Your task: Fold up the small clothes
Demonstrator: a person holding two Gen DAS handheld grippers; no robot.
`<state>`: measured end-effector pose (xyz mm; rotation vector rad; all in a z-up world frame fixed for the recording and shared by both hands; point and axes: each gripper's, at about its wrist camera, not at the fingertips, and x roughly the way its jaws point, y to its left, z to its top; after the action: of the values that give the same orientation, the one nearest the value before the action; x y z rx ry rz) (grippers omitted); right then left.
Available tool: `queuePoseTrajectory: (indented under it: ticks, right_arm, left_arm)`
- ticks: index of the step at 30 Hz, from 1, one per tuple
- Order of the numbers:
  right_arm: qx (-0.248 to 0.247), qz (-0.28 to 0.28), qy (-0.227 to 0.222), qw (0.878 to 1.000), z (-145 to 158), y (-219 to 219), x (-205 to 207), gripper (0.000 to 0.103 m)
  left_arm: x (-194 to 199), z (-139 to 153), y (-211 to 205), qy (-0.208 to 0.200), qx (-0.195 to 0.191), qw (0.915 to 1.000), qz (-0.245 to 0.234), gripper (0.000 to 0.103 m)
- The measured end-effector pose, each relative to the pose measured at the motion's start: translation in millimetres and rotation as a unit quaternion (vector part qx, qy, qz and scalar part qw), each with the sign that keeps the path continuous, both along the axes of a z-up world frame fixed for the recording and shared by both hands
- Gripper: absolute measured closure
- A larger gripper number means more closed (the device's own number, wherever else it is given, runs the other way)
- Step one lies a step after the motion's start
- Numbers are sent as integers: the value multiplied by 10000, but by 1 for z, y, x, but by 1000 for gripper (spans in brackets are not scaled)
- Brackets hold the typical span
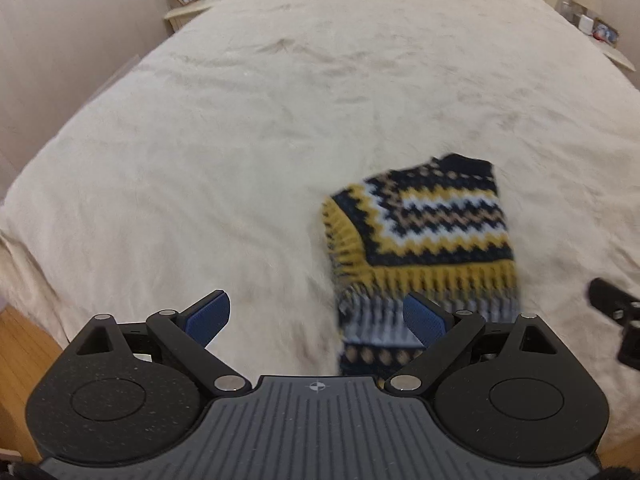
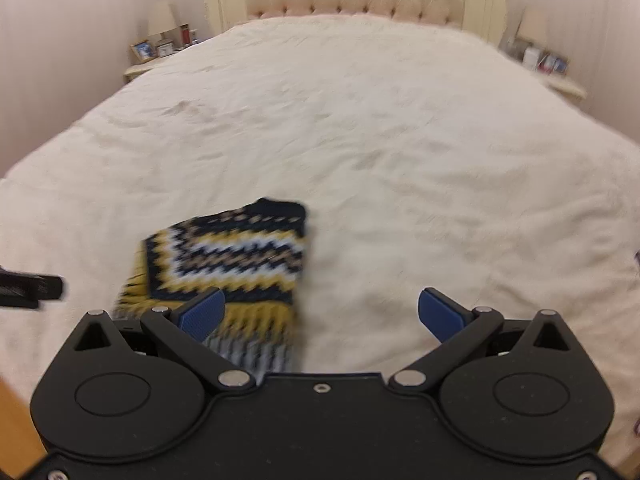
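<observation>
Lying folded on the bed [image 1: 240,100], the sweater [image 1: 420,236] sat just ahead of the left gripper [image 1: 316,316] and right gripper [image 2: 322,314], both spread wide and empty, seemingly finished.

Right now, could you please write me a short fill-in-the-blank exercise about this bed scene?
1. The patterned sweater lies folded on the ____.
2. Both the left gripper and the right gripper have their jaws ____, with nothing between them.
3. The pads on the gripper fingers are ____ in colour.
4. Behind the bed stands a tufted ____.

Missing words: bed; open; blue; headboard
</observation>
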<state>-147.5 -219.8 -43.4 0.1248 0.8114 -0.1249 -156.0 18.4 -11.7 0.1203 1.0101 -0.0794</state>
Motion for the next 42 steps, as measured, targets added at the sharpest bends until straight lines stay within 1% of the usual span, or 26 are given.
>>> queuePoseTrajectory:
  ticks: [2, 4, 6, 10, 14, 17, 21, 28, 33, 38, 42]
  right_arm:
    - [136, -2, 76, 9999, 5, 2, -7, 1]
    - [132, 20, 91, 9999, 7, 7, -14, 1]
    - [117, 71, 72, 9999, 10, 11, -21, 1]
    - [170, 144, 40, 9997, 17, 18, -33, 1]
    - [236, 202, 74, 9995, 24, 25, -41, 1]
    - [228, 189, 209, 9993, 25, 28, -43, 1]
    - [195, 109, 345, 9992, 28, 28, -42, 1]
    - [593, -86, 722, 9956, 29, 19, -36, 1]
    - [472, -120, 835, 9953, 30, 20, -35, 1]
    - [221, -129, 962, 9950, 30, 24, -30, 1]
    - [173, -127, 975, 9950, 31, 27, -27, 1]
  left_arm:
    - [-9, 2, 0, 59, -189, 9998, 13, 9]
    - [-16, 2, 0, 195, -362, 9992, 22, 9]
    - [-22, 2, 1, 311, -454, 9985, 2, 9]
    - [-35, 3, 2, 367, -534, 9979, 25, 9]
    - [-42, 6, 6, 335, -499, 9982, 75, 9]
    - [-46, 8, 8, 360, -487, 9981, 66, 9]
    - [-49, 7, 6, 421, -377, 9984, -1, 9]
    - [-53, 13, 2, 483, -422, 9979, 12, 9]
    - [-53, 16, -1, 513, -414, 9978, 0, 9]
    - [-51, 17, -2, 546, -373, 9978, 8, 9]
    - [-50, 15, -3, 580, -339, 9977, -12, 9]
